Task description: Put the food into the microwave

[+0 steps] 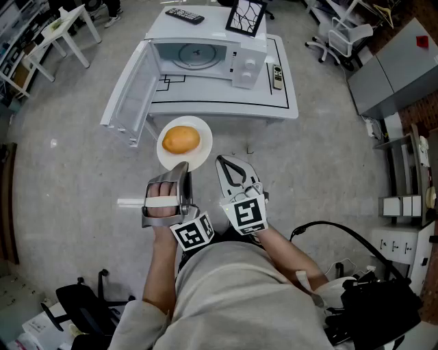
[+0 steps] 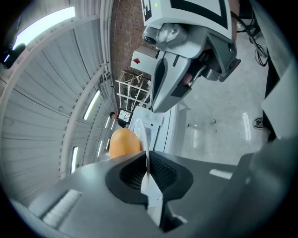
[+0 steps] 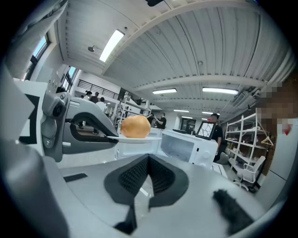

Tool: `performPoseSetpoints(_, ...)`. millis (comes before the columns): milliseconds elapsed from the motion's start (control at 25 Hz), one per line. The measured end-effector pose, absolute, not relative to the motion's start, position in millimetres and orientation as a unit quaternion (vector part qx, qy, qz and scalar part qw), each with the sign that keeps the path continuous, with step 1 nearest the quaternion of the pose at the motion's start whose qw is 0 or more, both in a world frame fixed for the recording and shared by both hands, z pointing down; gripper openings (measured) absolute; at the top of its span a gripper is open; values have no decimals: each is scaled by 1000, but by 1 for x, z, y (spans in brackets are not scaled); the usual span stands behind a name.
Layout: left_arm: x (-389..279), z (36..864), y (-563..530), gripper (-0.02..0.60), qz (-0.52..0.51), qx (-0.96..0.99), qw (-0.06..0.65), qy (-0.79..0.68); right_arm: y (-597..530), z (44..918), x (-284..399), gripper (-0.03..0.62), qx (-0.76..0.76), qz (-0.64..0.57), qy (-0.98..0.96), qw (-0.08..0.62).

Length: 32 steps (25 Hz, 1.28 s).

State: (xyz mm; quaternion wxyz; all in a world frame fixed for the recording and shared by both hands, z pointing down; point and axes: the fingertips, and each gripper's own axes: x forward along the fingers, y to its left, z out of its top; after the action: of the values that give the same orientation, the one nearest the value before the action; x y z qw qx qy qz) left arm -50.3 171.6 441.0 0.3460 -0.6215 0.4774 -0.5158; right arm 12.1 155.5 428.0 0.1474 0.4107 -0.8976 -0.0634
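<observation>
Pinching the near rim of a white plate [image 1: 193, 158], the left claw [image 1: 182, 171] has its jaws closed down on the thin edge. In the left gripper view the left claw [image 2: 148, 169] shows that rim [image 2: 146, 148] as a narrow white line running between the ribbed pads.

The food [image 1: 181, 139], a rounded orange-yellow lump, sits near the middle of the plate. It is slightly oval, and in the head view its long axis runs roughly left to right, across the line from the person to the microwave [image 1: 209, 60]. The plate is held in the air over the floor [image 1: 61, 178], just in front of the desk [image 1: 226, 106]. Its far edge points toward the oven. In the right gripper view the plate [image 3: 122, 138] looks level, with the food [image 3: 135, 126] on top.

The right claw [image 1: 229, 171] hangs just beside the plate's right edge, without touching it. In its own view the right claw [image 3: 148, 174] has its jaws brought together with nothing between them.

The microwave stands on the white desk with its door [image 1: 130, 92] swung wide to the left, and the empty cavity faces the person. A dark remote [image 1: 185, 15] lies on the desk behind the oven.
</observation>
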Motion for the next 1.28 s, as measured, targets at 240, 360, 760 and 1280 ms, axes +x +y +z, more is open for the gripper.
performPoseSetpoints(240, -55, 444, 174, 21, -514, -626, 346, 473, 158, 431, 6, 11, 413, -63, -896, 152)
performPoseSetpoints(360, -59, 445, 175, 21, -513, -630, 346, 470, 159, 432, 1, 11, 415, -60, -895, 153)
performPoseSetpoints(760, -66, 448, 170, 21, -499, -648, 364, 446, 157, 432, -4, 11, 448, -52, -878, 158)
performPoseSetpoints(1280, -72, 455, 143, 21, -498, -647, 393, 422, 148, 444, 11, 11, 481, -47, -859, 170)
